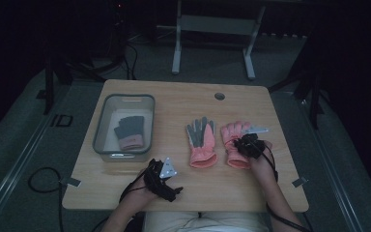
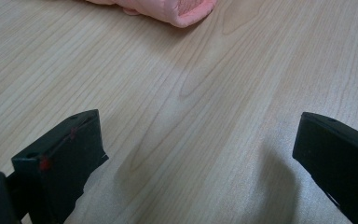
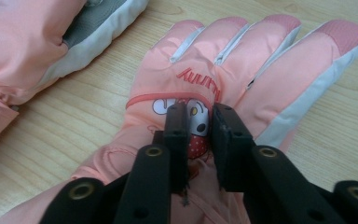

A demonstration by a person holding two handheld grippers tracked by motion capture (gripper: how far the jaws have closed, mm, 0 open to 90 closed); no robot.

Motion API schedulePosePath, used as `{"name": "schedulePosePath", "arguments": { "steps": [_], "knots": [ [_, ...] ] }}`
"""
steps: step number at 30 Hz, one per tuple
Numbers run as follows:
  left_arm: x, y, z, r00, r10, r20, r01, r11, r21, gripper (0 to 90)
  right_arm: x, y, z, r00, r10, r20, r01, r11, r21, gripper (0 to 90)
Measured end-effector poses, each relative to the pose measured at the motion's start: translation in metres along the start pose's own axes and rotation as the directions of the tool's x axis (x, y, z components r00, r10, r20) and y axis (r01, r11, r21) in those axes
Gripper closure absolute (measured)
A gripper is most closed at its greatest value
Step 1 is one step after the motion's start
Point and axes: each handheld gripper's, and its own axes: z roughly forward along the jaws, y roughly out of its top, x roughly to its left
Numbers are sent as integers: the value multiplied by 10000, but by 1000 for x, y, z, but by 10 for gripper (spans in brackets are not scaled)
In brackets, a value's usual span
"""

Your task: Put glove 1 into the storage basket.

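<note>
On pink glove (image 3: 242,70), right hand-held gripper (image 3: 200,114) pinching.

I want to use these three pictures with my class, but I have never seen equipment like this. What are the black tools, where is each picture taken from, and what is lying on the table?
A person sits at a wooden table and holds a two-jaw hand tool, a gripper, in each hand. The wide picture comes from a fixed camera above, looking down. The other two come from small cameras riding on the grippers, looking along their black jaws.

The left gripper rests near the table's front edge, its jaws wide apart over bare wood. The right gripper has its jaws nearly together, pinching the fabric on the back of a pink glove, over a cartoon picture.

A second pink glove lies beside it, grey palm up. To the left stands a grey bin with a dark glove inside.
</note>
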Motion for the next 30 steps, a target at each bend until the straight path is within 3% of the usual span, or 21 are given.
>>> {"name": "schedulePosePath", "arguments": {
  "steps": [5,7,15,23,30],
  "knots": [
    [0,0,-1,10000,-50,28,50,10000,-38,14,1,1,-3,9992,363,141,-361,9993,-131,845],
    [1,0,-1,10000,-49,45,49,10000,-23,14,0,5,-11,9979,637,128,-634,9977,-245,853],
    [1,0,-1,10000,-60,44,60,10000,-29,15,3,35,-42,9970,768,113,-757,9939,-800,856],
    [2,0,-1,10000,-38,52,38,10000,-37,15,17,67,-63,9981,619,-19,-615,9880,-1415,856],
    [2,0,-2,10000,-62,78,62,10000,-63,15,45,97,-77,9987,494,-159,-516,9806,-1889,856]
  ]
}}
